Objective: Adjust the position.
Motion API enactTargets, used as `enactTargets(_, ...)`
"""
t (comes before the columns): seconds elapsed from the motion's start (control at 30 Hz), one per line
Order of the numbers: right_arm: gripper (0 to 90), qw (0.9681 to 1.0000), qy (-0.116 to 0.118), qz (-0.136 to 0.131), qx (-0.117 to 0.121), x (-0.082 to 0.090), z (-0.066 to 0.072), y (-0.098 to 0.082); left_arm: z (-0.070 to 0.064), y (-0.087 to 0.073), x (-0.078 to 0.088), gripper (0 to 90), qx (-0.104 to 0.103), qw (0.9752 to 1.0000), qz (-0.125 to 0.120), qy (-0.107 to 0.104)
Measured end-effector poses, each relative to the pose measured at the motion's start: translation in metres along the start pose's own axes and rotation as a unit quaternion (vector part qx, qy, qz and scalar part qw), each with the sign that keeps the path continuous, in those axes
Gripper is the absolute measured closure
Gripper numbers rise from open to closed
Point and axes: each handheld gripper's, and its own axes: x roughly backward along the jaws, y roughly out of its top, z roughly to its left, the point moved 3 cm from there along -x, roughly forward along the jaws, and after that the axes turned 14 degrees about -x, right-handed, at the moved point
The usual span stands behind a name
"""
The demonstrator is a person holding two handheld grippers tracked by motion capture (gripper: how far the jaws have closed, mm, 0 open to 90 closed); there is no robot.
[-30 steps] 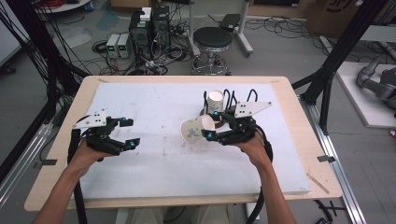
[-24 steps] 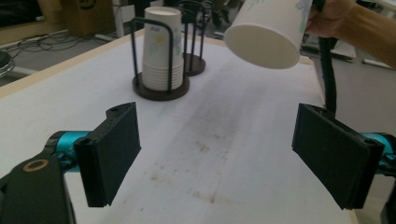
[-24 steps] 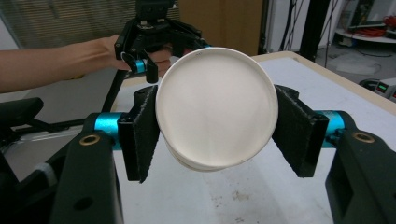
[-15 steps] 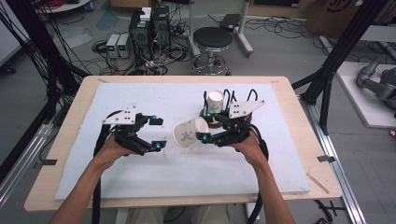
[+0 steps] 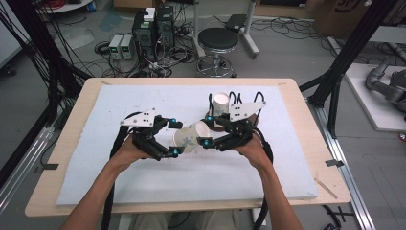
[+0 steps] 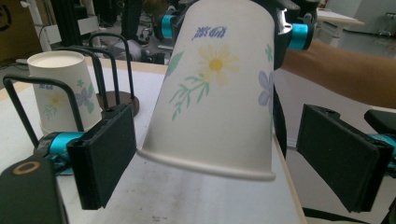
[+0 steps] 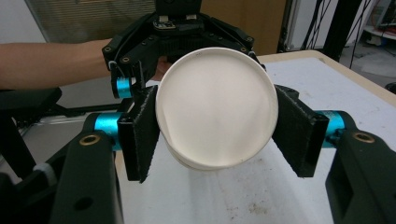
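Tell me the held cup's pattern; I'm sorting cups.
White cup with yellow and blue flowers, green leaves; clearest in the left gripper view.

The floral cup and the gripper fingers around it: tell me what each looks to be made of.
Floral cup: apparently thin paper, matte white with printed daisies and leaves; its rolled rim and flat, dull base in the right gripper view suggest a disposable paper cup.
Fingers of the left gripper: black, rough and lightless on their faces, likely foam or rubber padding; the exact material is unclear.

White paper cup (image 6: pixel 219 88) with yellow and blue flowers; black claw pads (image 6: pixel 108 154).
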Motion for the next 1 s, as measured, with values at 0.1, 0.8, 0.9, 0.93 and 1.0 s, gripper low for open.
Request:
enactTargets(0.1,37.3,1.0000,0.000,0.001,0.002,-0.001,0.000,0.000,0.001,0.001,-0.005,11.9,0.000,1.0000,0.005,-0.006)
enactTargets(0.8,37.3,1.0000,0.006,0.003,0.005,-0.002,0.000,0.000,0.003,-0.007,-0.026,17.4,-0.006,0.9989,0.042,-0.022)
enactTargets(0.9,37.3,1.0000,0.008,0.005,0.002,-0.002,0.000,-0.001,0.003,-0.006,-0.025,20.6,-0.011,0.9987,0.043,-0.025)
enactTargets(0.93,37.4,0.9999,0.009,0.006,0.001,-0.002,0.000,-0.001,0.002,-0.006,-0.025,21.2,-0.012,0.9987,0.044,-0.026)
enactTargets(1.0,37.4,0.9999,0.009,0.007,0.001,-0.002,0.000,-0.001,0.002,-0.006,-0.025,22.2,-0.013,0.9987,0.043,-0.025)
